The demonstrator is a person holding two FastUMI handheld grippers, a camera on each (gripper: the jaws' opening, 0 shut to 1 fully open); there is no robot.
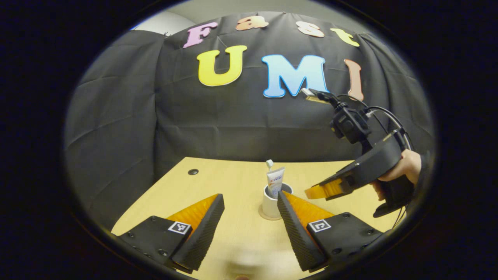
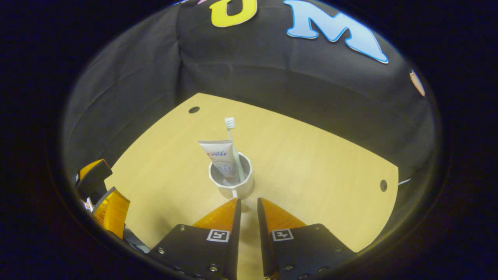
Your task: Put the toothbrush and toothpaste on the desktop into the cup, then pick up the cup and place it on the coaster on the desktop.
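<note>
- Left gripper [image 1: 249,217], fingers spread wide and holding nothing, hovers low; the cup [image 1: 272,202] sits just ahead between its tips, on the coaster [image 1: 268,216], so placement looks done.
- Toothpaste tube [image 2: 220,155] and toothbrush [image 2: 233,147] stand inside the cup.
- Right gripper [image 2: 249,204], fingers nearly together and empty, hangs above the cup; its view looks down into the cup, while the left gripper view shows the coaster's edge.
</note>
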